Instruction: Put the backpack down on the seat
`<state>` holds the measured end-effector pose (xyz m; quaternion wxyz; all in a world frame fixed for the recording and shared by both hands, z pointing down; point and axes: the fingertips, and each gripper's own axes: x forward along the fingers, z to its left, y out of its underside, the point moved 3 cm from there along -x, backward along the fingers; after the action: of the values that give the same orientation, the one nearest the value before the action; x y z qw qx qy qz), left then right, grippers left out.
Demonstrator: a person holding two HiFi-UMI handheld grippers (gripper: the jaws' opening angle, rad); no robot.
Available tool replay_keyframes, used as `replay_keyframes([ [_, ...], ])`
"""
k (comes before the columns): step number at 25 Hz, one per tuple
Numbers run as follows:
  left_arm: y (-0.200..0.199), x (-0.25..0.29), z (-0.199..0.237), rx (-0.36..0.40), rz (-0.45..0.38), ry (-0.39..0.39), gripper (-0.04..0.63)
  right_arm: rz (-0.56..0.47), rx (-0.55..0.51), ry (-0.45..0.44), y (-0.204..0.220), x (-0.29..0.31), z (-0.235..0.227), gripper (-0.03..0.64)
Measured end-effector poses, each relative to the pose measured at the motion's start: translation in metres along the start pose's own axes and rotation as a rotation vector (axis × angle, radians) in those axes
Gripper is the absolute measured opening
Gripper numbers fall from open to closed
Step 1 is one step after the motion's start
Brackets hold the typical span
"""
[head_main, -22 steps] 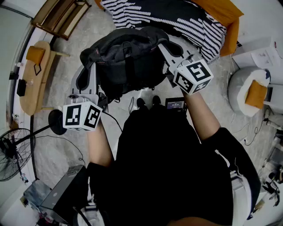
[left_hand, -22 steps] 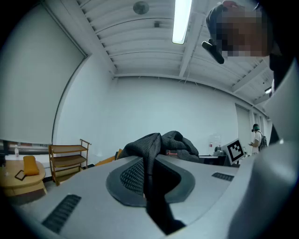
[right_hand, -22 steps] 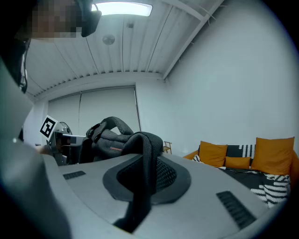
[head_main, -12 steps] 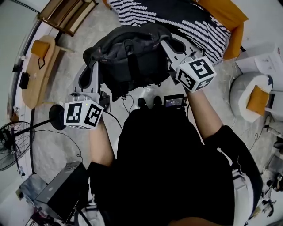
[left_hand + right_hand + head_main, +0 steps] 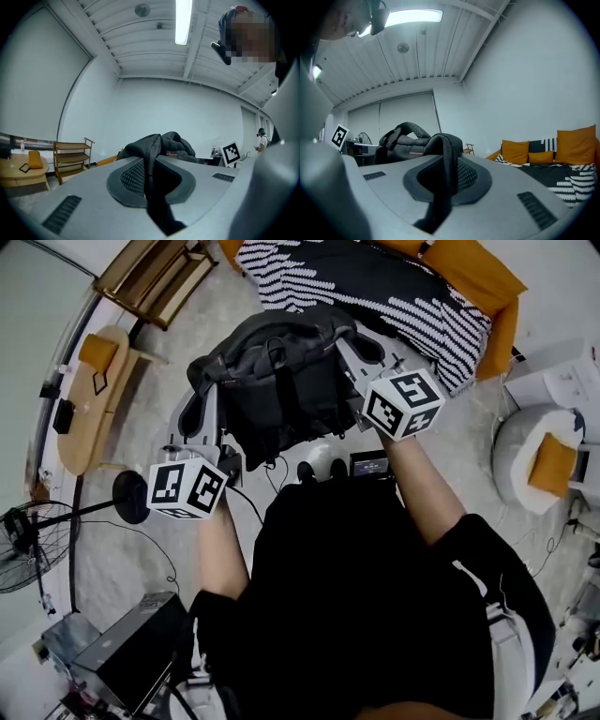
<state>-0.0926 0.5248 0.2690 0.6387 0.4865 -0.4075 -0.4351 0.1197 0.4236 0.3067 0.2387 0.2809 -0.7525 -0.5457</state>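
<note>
Black mesh-fabric backpack [image 5: 281, 381] hangs in mid-air btwn the two grippers, clear of the grey floor [image 5: 155, 357] & just short of the seat, not yet on it. Its long axis runs across the head view from gripper to gripper, the left end slightly nearer the person than the right; the bulk sags toward the person's black shoes [image 5: 319, 468], the top edge faces the sofa side. Can't tell which face is the front. Left gripper [image 5: 203, 395] has its jaws almost together, pinching a mesh strap [image 5: 149, 183] that rises from the pads to the pack. Right gripper [image 5: 353, 334] is likewise clamped on a second mesh strap [image 5: 445, 183]. Both point roughly level, away from the person. Just beyond the backpack: orange sofa [image 5: 483, 287] w/ a black-and-white striped blanket [image 5: 394, 296] over its seat. Further out: round wooden table [image 5: 80, 418] & wooden shelf rack [image 5: 150, 273] at left, black floor fan [image 5: 28, 549] lower left, grey round pouf [image 5: 516, 442] w/ an orange cushion [image 5: 551, 463] at right.
</note>
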Motion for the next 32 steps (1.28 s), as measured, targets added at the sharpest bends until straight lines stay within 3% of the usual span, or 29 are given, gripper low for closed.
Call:
replay_keyframes([
  [13, -0.03, 0.0, -0.02, 0.045, -0.049, -0.068, 0.038, -0.177, 0.103, -0.059, -0.016, 0.007, 0.001, 0.046],
  [18, -0.046, 0.045, -0.019, 0.067, -0.047, -0.074, 0.038, -0.166, 0.078, -0.034, -0.037, 0.03, -0.038, 0.046],
  [32, -0.028, 0.084, 0.004, 0.029, -0.064, 0.061, 0.038, -0.124, 0.041, 0.019, -0.032, 0.056, -0.067, 0.046],
])
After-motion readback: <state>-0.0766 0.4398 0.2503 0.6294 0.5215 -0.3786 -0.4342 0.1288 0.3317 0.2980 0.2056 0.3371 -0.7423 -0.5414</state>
